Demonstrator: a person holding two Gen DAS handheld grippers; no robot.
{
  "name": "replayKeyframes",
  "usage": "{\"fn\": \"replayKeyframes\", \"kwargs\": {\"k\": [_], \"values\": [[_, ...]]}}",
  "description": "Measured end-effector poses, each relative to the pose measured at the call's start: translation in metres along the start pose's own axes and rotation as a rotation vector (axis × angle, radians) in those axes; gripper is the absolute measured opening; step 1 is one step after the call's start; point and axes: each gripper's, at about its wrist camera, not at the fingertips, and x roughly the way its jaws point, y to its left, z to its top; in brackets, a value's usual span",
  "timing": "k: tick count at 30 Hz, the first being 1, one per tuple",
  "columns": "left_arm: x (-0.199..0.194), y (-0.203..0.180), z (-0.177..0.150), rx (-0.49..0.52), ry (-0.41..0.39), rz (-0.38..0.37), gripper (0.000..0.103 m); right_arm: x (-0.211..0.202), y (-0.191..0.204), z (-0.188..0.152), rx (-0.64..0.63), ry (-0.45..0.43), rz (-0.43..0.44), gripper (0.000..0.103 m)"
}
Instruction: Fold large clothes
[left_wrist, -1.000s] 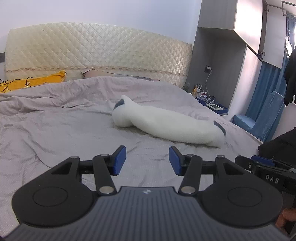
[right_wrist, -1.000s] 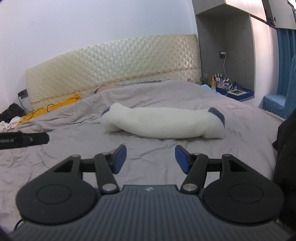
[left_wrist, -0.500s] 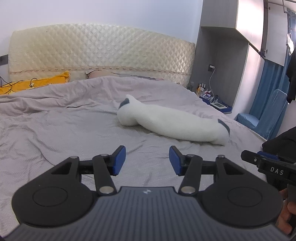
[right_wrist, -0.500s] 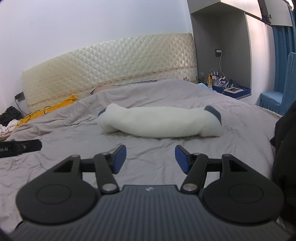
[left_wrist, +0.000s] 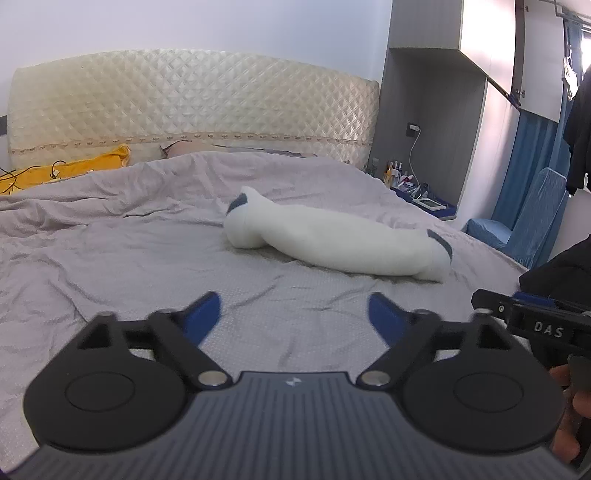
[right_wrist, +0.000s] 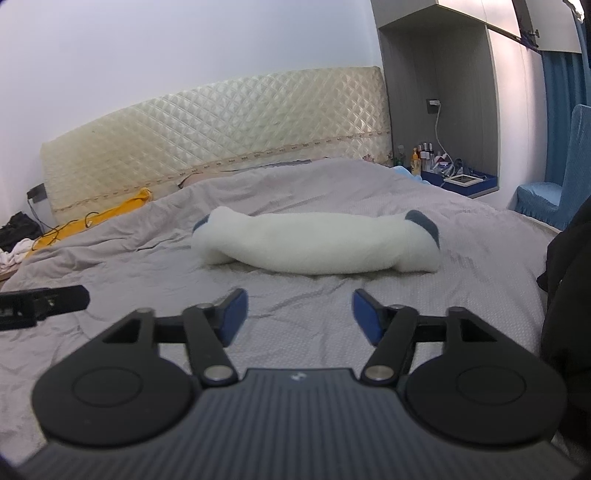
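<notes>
A white fleece garment (left_wrist: 343, 242) with dark blue-grey trim lies folded in a long bundle across the middle of the grey bed; it also shows in the right wrist view (right_wrist: 317, 243). My left gripper (left_wrist: 293, 314) is open and empty, above the sheet well short of the bundle. My right gripper (right_wrist: 297, 314) is open and empty, also short of the bundle. The right gripper's body (left_wrist: 535, 325) shows at the right edge of the left wrist view, and the left gripper's tip (right_wrist: 40, 302) at the left of the right wrist view.
The grey sheet (left_wrist: 110, 258) is wrinkled. A quilted cream headboard (left_wrist: 192, 110) and a yellow pillow (left_wrist: 70, 171) stand at the back. A nightstand (right_wrist: 461, 181) with bottles and a blue chair (left_wrist: 532, 225) are at the right. Dark clothing (right_wrist: 569, 295) hangs at the right edge.
My left gripper's jaws have opened wider. Both views have drifted slightly; the garment has not moved on the bed.
</notes>
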Motion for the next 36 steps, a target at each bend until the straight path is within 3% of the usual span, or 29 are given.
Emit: {"fn": "replayKeyframes", "kwargs": {"k": [1,5,7,23,36], "values": [[0.001,0.000,0.000,0.006,0.003,0.000,0.099,0.000,-0.001,0.000,0.003,-0.001,-0.001,0.088],[0.005,0.002,0.000,-0.003,0.004,0.025,0.103,0.004,-0.002,0.000,0.001,0.021,-0.019,0.091],[0.007,0.003,0.000,-0.003,0.006,0.029,0.103,0.004,-0.005,0.000,0.013,0.015,-0.003,0.103],[0.001,0.004,0.002,-0.009,0.000,0.090,0.103,0.001,-0.005,0.000,-0.004,-0.023,-0.029,0.103],[-0.003,0.004,0.002,-0.010,-0.008,0.097,0.103,0.000,-0.004,0.000,-0.007,-0.026,-0.034,0.103]]}}
